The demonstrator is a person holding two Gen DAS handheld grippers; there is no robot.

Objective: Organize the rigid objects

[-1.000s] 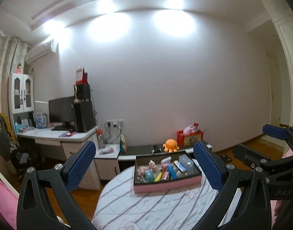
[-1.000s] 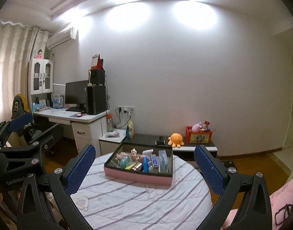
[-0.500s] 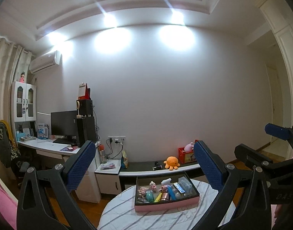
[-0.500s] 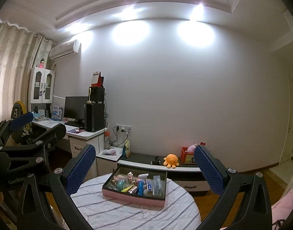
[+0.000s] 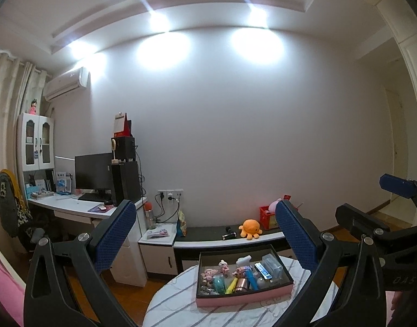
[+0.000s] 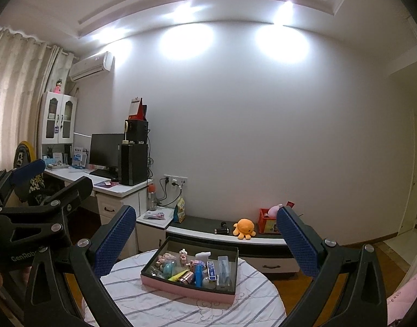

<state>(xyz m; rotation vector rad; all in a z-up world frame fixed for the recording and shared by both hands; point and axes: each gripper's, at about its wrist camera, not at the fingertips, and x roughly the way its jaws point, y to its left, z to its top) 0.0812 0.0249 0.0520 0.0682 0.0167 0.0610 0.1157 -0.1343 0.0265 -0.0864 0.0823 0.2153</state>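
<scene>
Both hand-held grippers, left [image 5: 205, 234] and right [image 6: 205, 238], are spread wide and hold nothing, raised well back from the round bench [image 6: 159, 299]. Small items fill the pink box [image 6: 190, 290] there; sorting could be starting or finished.

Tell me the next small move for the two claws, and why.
Probably lower both toward the box on the table. The left claw and right claw are open, empty and aimed mostly at the wall, well short of the small items heaped in the box, so nothing can be grasped yet.
</scene>
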